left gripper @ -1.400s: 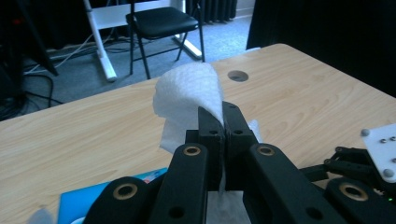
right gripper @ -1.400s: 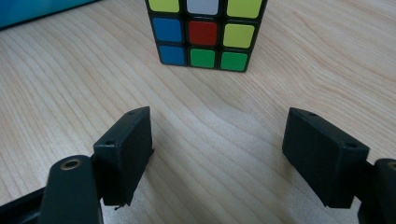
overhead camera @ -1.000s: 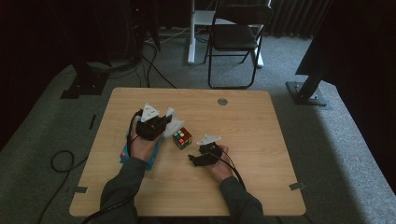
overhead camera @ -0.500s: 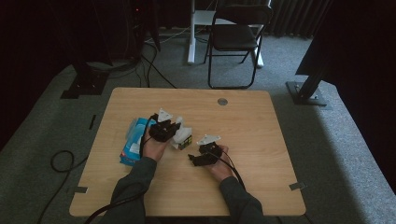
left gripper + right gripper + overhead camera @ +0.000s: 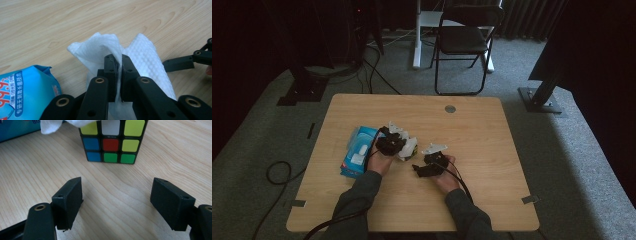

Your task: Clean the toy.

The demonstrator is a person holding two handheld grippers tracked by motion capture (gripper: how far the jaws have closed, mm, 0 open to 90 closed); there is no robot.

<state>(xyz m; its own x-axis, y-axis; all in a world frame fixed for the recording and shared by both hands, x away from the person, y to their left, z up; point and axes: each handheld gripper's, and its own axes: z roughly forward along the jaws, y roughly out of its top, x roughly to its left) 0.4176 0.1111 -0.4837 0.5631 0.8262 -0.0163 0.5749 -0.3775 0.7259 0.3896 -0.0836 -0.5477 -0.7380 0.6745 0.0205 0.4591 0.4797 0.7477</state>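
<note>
My left gripper is shut on a white wet wipe, whose folds rise between and around its jaws. In the high view that gripper holds the wipe down on the spot where the cube stands. In the right gripper view the wipe hangs over the top left corner of the colourful puzzle cube. My right gripper stands open a short way in front of the cube, low over the table, with nothing between its pads. It rests just right of the left hand.
A blue pack of wipes lies left of the left hand, its edge close to the jaws. The wooden table has a round grommet at the back. A folding chair stands beyond it.
The left hand has come down and to the right with the wipe, from above the blue pack onto the cube. The right hand has stayed put.
</note>
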